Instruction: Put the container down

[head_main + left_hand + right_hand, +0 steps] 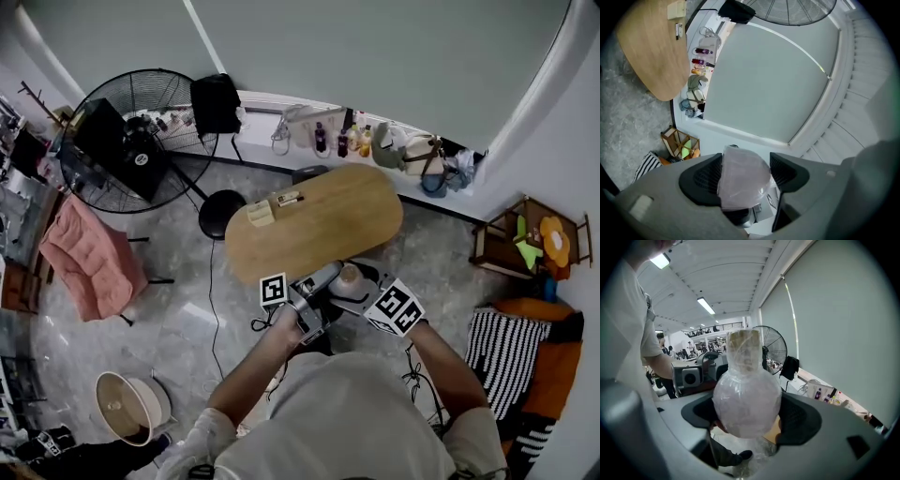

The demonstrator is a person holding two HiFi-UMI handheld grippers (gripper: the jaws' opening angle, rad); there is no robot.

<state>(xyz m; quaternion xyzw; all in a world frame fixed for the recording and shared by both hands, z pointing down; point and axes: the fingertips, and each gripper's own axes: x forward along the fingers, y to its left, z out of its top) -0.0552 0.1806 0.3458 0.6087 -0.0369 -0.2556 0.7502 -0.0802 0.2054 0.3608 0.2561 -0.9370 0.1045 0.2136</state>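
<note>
Right gripper view looks along the right gripper (751,418), whose two dark ribbed pads are spread wide and pressed against the sides of a round-bellied translucent container (747,397). Crinkled clear film wraps it, and a tan cylindrical neck rises from the top. Under the belly a loose tail of film hangs down, with grey floor and a dark shoe showing below it, so the container is in the air and not set on anything.

Left gripper view shows the left gripper (743,177) pinching the same wrapped container (743,183) from the other side. Its black pads are closer together, with cloudy film bulging between them.

From the head view, the left gripper (314,292) and the right gripper (367,292) meet around the container (351,277) just at the near edge of an oval light-wood table (328,225). A small tan block (260,213) lies near the table's far left edge.
</note>
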